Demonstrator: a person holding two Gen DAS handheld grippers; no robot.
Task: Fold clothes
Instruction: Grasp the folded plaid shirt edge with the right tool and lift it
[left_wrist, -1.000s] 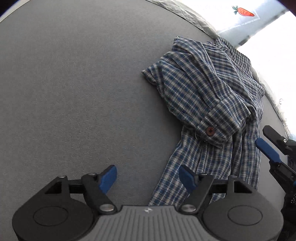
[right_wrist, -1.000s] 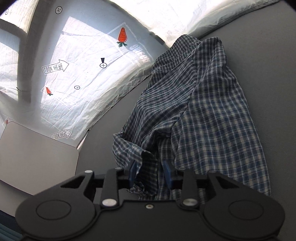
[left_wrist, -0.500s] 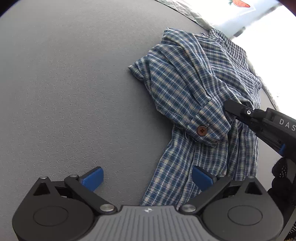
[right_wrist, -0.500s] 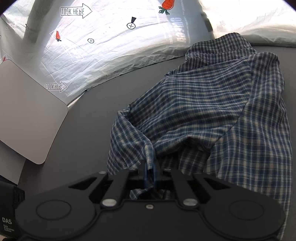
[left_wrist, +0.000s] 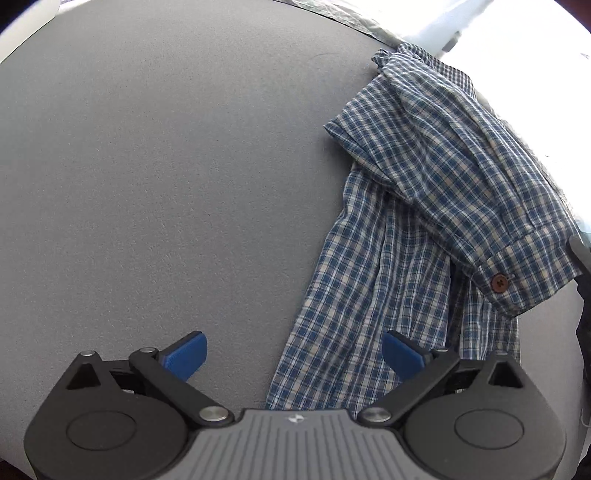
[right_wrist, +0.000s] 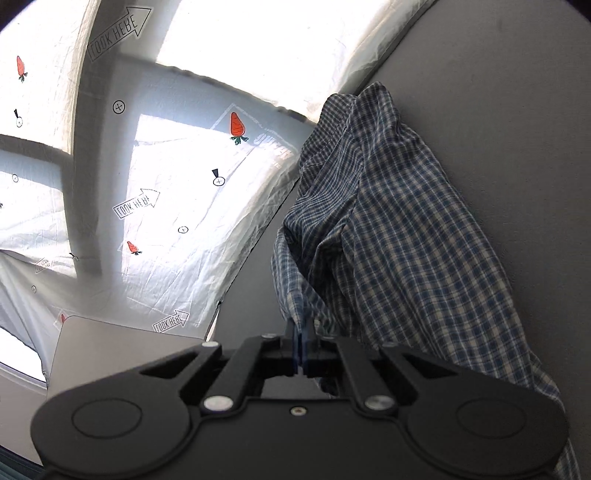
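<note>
A blue and white checked shirt (left_wrist: 424, 229) lies crumpled on the right side of a grey table (left_wrist: 166, 184). Its cuff with a brown button (left_wrist: 498, 282) lies on top at the right. My left gripper (left_wrist: 293, 356) is open, its blue fingertips (left_wrist: 184, 354) wide apart, with the shirt's near hem between them. My right gripper (right_wrist: 300, 341) is shut on an edge of the shirt (right_wrist: 388, 240) and holds it lifted off the table. Part of the right gripper shows at the right edge of the left wrist view (left_wrist: 581, 280).
A white sheet (right_wrist: 166, 166) printed with carrots and arrows covers the floor beyond the table edge. A pale grey board (right_wrist: 122, 343) lies at the lower left of the right wrist view. The grey table top stretches left of the shirt.
My right gripper closed on the shirt edge and lifted it. My left gripper opened wider and shifted left, so the shirt now sits further right in its view.
</note>
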